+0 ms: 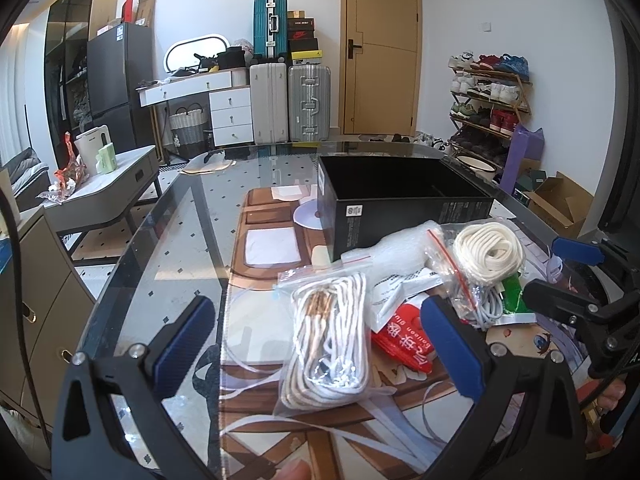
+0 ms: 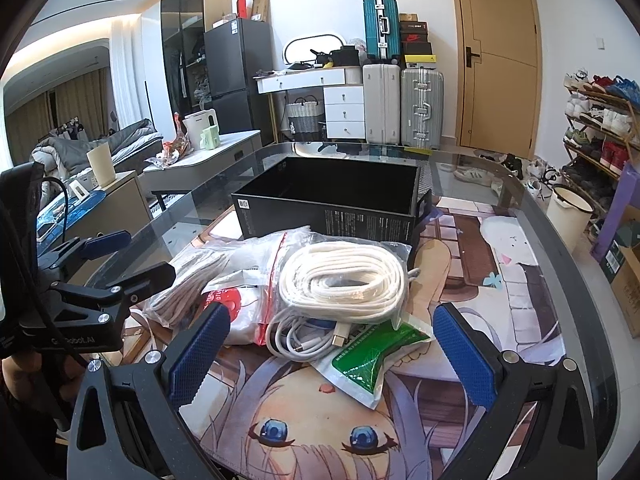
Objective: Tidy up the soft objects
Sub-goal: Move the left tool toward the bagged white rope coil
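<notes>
While both grippers gape wide and empty, the left gripper (image 1: 320,332) straddles the bagged cord (image 1: 328,340).

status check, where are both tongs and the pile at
Left tongs open, straddling clear zip bag of striped cord. Right tongs open, before white coiled rope. Black open box empty behind pile; nothing gripped.

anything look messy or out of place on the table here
Yes: the soft items sit in a loose heap beside the empty black box. The white rope coil lies on top of a cable and a green packet.
</notes>
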A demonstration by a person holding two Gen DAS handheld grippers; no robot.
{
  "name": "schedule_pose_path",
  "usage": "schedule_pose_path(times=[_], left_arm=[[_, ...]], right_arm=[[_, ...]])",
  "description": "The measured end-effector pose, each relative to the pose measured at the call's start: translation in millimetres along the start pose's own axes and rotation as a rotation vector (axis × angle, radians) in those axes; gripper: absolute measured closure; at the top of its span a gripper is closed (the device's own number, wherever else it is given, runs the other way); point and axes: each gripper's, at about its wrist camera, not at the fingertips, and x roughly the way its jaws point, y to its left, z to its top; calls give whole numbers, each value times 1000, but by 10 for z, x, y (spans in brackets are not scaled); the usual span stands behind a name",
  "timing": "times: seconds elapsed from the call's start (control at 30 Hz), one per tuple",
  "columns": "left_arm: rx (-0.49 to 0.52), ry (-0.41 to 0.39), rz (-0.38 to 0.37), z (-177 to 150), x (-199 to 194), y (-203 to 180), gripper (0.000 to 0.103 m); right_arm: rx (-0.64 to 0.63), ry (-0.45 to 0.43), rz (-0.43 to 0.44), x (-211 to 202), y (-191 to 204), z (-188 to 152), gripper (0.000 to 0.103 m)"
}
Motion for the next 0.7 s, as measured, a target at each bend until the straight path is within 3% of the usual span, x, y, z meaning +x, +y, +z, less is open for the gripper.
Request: schedule_pose_path(times=[0.7], left_arm=[[14, -11, 6, 7, 17, 39, 0]], right_arm=[[-24, -1, -28, 18, 24, 40, 0]])
